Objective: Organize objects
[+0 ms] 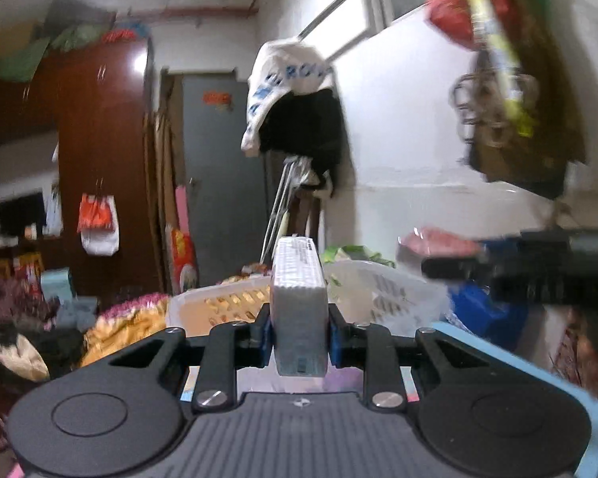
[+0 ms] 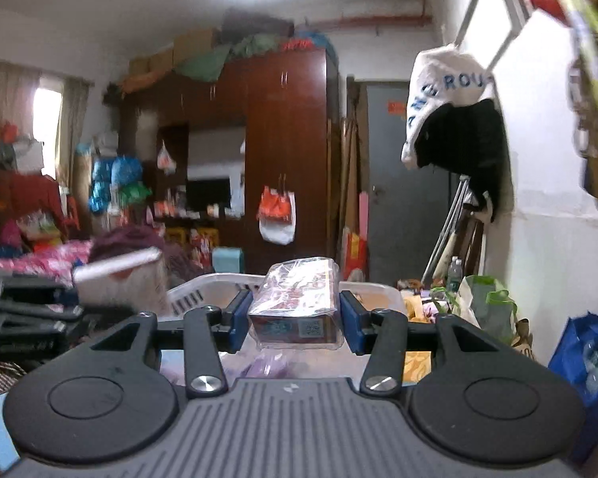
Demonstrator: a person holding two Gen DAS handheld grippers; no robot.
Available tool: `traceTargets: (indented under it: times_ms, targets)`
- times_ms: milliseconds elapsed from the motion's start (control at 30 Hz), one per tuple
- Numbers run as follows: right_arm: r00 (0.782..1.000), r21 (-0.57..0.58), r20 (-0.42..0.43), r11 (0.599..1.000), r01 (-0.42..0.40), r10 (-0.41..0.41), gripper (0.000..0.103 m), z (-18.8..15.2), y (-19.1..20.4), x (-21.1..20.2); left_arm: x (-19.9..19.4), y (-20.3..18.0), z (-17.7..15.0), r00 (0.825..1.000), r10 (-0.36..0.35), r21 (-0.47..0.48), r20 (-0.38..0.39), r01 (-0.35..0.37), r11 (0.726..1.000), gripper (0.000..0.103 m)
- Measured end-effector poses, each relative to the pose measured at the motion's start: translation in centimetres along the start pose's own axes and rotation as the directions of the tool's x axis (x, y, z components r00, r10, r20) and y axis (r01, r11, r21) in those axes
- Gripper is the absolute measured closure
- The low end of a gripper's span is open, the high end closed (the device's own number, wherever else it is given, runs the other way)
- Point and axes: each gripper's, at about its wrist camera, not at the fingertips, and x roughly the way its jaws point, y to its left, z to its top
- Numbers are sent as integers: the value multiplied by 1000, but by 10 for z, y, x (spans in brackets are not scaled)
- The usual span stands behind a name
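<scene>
My left gripper (image 1: 299, 332) is shut on a narrow white and grey box (image 1: 298, 290), held upright and raised in front of a white plastic basket (image 1: 382, 294). My right gripper (image 2: 297, 320) is shut on a plastic-wrapped red and white box (image 2: 297, 302), held above the same white basket (image 2: 203, 290). The right gripper with its reddish box shows blurred at the right of the left wrist view (image 1: 498, 263). The left gripper shows blurred at the left of the right wrist view (image 2: 40, 306).
A blue surface edge (image 1: 538, 362) runs under the left gripper. A blue bag (image 2: 586, 362) and a green-handled bag (image 2: 486, 306) stand by the right wall. Clothes hang on the wall (image 2: 454, 119). A brown wardrobe (image 2: 283, 151), a grey door (image 2: 402, 199) and a cluttered bed (image 2: 40, 259) lie beyond.
</scene>
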Motion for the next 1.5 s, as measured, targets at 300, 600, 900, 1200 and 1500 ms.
traceTargets:
  times_ms: [300, 600, 900, 1200, 1500]
  targets:
    - [998, 25, -58, 999, 29, -28, 0, -8, -2, 35, 33, 24, -9, 1000, 3, -108, -1, -3, 994, 23]
    - [996, 221, -13, 971, -88, 93, 0, -93, -17, -72, -64, -8, -103, 999, -35, -54, 3, 35, 998, 6]
    - [969, 117, -38, 964, -238, 244, 6, -139, 37, -102, -91, -2, -127, 1000, -18, -60, 18, 19, 998, 6]
    - [972, 18, -120, 979, -203, 203, 56, -146, 49, -88, -80, -8, -140, 998, -51, -54, -45, 49, 997, 6]
    - [992, 89, -34, 989, -119, 123, 55, -135, 12, -104, -70, -57, -147, 993, -77, 85, -92, 85, 993, 6]
